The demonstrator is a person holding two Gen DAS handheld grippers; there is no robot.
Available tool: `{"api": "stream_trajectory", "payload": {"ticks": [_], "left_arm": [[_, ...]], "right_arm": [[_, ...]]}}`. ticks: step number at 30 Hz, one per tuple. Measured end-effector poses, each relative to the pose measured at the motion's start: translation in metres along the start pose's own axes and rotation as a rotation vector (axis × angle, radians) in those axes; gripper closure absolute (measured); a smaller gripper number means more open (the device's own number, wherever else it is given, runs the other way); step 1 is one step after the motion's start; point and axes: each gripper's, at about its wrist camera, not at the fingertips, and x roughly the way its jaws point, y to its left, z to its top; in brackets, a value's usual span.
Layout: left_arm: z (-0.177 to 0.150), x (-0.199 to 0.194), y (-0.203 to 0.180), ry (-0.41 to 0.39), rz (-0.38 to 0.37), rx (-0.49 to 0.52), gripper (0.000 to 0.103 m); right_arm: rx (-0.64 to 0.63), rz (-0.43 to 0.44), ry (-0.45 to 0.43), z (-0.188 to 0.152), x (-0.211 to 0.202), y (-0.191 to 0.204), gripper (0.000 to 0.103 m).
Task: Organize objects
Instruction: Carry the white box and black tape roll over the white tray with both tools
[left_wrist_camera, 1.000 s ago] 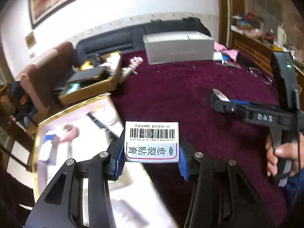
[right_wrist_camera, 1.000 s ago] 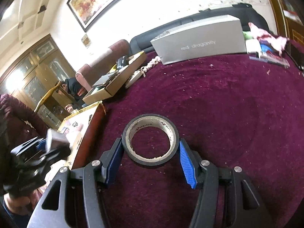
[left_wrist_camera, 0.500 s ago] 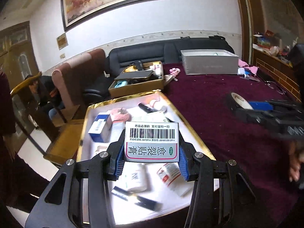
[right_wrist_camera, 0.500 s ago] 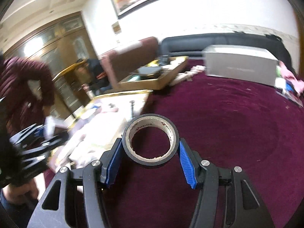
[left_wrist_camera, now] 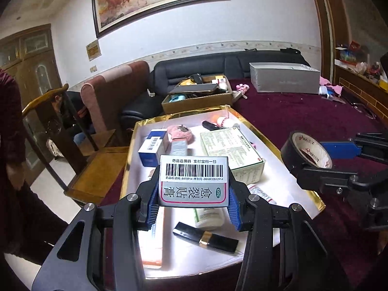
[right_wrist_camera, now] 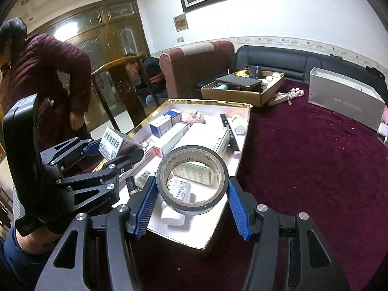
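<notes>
My left gripper (left_wrist_camera: 192, 202) is shut on a small grey medicine box (left_wrist_camera: 193, 180) with a barcode, held above the near part of a gold-rimmed white tray (left_wrist_camera: 264, 138). My right gripper (right_wrist_camera: 191, 203) is shut on a black tape roll (right_wrist_camera: 192, 179), held above the tray's (right_wrist_camera: 248, 118) near right edge. The tape roll (left_wrist_camera: 306, 151) and right gripper (left_wrist_camera: 339, 160) show at the right of the left wrist view. The left gripper (right_wrist_camera: 114, 150) with its box (right_wrist_camera: 112, 145) shows at the left of the right wrist view. The tray holds several boxes, tubes and a black lipstick (left_wrist_camera: 206, 237).
The tray sits on a table with a dark red cloth (right_wrist_camera: 315, 160). A cardboard box (right_wrist_camera: 242, 87) of items and a grey box (right_wrist_camera: 344, 99) stand at the far side. A wooden chair (left_wrist_camera: 60, 126) and a person in a maroon jacket (right_wrist_camera: 43, 72) are to the left.
Both grippers have swung left from over the red cloth to over the tray, each still holding its object. The views have levelled out.
</notes>
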Motion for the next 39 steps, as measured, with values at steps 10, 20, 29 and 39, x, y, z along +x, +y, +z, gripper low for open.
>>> {"api": "stream_trajectory", "payload": {"ticks": [10,20,29,39], "left_arm": [[-0.008,0.004,0.005,-0.002,0.003,-0.004,0.057],[-0.013,0.010,0.009,0.013,0.008,-0.009,0.057],[-0.016,0.015,0.010,0.031,0.002,-0.007,0.057],[-0.018,0.020,0.011,0.047,-0.001,-0.007,0.057]], "right_arm": [[-0.011,-0.007,0.025,-0.005,0.007,0.013,0.046],[-0.014,-0.011,0.043,-0.005,0.016,0.016,0.046],[-0.006,-0.010,0.058,-0.007,0.022,0.013,0.046],[0.005,-0.006,0.072,-0.008,0.027,0.011,0.046]]}}
